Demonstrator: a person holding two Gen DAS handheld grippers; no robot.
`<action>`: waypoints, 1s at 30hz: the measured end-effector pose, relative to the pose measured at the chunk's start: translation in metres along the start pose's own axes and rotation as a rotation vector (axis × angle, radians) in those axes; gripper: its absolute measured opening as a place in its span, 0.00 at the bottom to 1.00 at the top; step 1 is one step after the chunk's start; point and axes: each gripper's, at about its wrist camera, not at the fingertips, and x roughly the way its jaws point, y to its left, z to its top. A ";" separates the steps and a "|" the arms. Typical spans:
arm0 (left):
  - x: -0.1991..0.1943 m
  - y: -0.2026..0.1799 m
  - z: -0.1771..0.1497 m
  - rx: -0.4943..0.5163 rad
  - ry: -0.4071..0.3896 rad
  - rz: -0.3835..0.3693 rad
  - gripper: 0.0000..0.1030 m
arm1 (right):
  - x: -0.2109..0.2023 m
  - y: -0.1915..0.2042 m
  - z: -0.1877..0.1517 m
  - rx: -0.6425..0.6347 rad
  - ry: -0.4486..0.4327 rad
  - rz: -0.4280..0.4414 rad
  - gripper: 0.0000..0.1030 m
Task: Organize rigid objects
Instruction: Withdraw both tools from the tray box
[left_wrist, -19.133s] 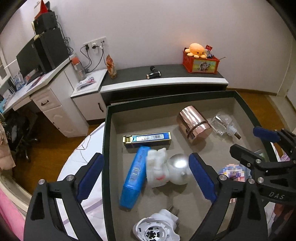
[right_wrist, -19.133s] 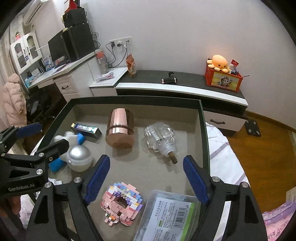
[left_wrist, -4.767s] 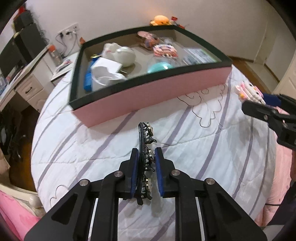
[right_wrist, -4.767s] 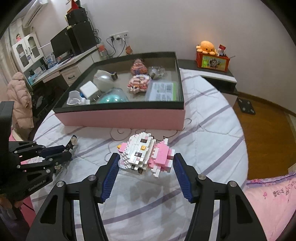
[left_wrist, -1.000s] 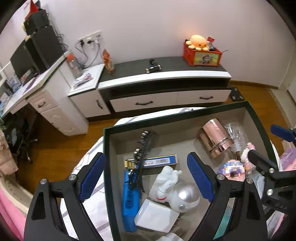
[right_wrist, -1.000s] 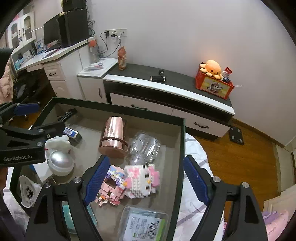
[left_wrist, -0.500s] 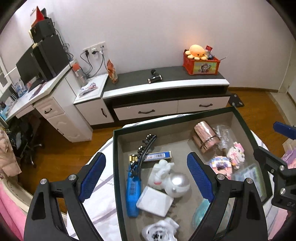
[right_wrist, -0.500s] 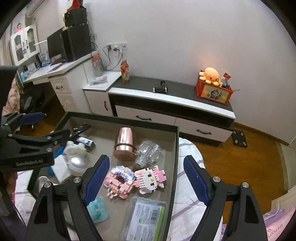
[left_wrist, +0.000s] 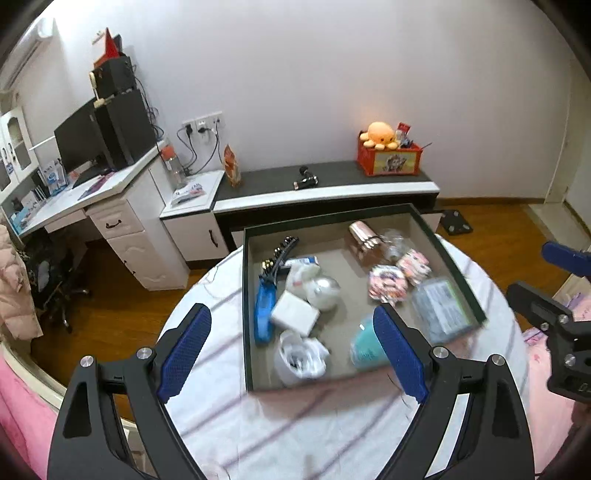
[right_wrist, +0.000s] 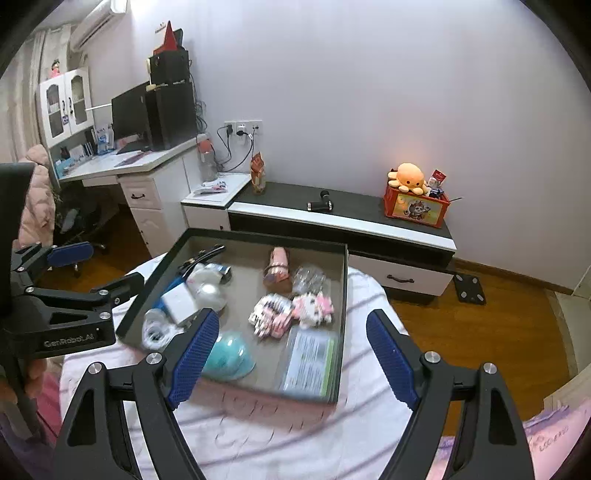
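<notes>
A dark-rimmed box (left_wrist: 245, 295) (right_wrist: 266, 236) sits on a round table with a striped white cloth (left_wrist: 295, 424). Inside it lie a black hair clip (left_wrist: 279, 254), a blue case (left_wrist: 264, 310), a silver ball figure (left_wrist: 325, 290), a white block (left_wrist: 294, 314), a teal dome (left_wrist: 364, 347) (right_wrist: 231, 356), pink brick figures (left_wrist: 388, 282) (right_wrist: 314, 304), a copper cylinder (left_wrist: 364, 234) and a plastic packet (right_wrist: 308, 360). My left gripper (left_wrist: 291, 350) hangs open and empty above the box's near edge. My right gripper (right_wrist: 293, 354) is likewise open and empty, to the right of the left one.
Behind the table runs a low dark-topped cabinet (left_wrist: 325, 184) carrying a red box with an orange plush (left_wrist: 382, 134). A white desk with a monitor (left_wrist: 85, 147) stands at the left over wooden floor. Pink bedding (right_wrist: 554, 435) lies at the right.
Both grippers have drawn back and up from the box, so it looks smaller and the cloth in front of it has come into view. The things in the box lie as before.
</notes>
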 end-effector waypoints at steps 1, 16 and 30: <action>-0.009 0.000 -0.007 -0.005 -0.013 0.002 0.88 | -0.007 0.001 -0.005 0.003 -0.006 -0.005 0.81; -0.101 -0.027 -0.143 -0.010 -0.248 -0.006 0.89 | -0.114 0.046 -0.126 0.029 -0.151 -0.007 0.81; -0.153 -0.035 -0.182 -0.046 -0.518 0.014 0.94 | -0.147 0.046 -0.175 0.096 -0.346 -0.124 0.81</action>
